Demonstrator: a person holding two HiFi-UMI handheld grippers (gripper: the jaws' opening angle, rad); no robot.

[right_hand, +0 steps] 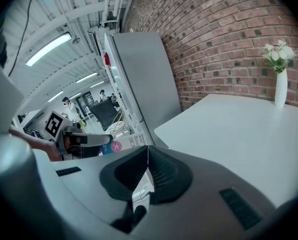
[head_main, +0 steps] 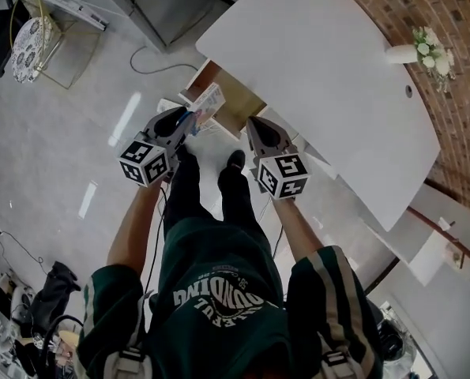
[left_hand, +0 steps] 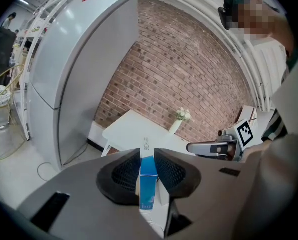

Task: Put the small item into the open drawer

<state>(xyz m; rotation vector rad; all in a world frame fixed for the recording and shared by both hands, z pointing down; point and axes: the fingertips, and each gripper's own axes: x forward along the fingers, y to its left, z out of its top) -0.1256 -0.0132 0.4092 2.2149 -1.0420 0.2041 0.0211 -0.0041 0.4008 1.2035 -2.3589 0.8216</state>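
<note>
A small carton [head_main: 206,106], white with blue and pink print, is clamped in my left gripper [head_main: 186,120]. In the left gripper view its blue side [left_hand: 147,180] stands upright between the jaws. The open drawer [head_main: 240,109] shows a brown wooden inside under the near edge of the white table [head_main: 321,69], just beyond the carton. My right gripper [head_main: 251,124] hovers beside the drawer with its jaws pressed together and nothing in them [right_hand: 147,151]. In the right gripper view the left gripper [right_hand: 86,140] and carton [right_hand: 117,145] appear at the left.
A white vase with flowers [head_main: 424,51] stands at the table's far side. A tall grey cabinet [left_hand: 73,79] rises left of the table, against a brick wall [left_hand: 189,69]. The person's legs and shoes [head_main: 235,162] stand on the pale floor below the grippers.
</note>
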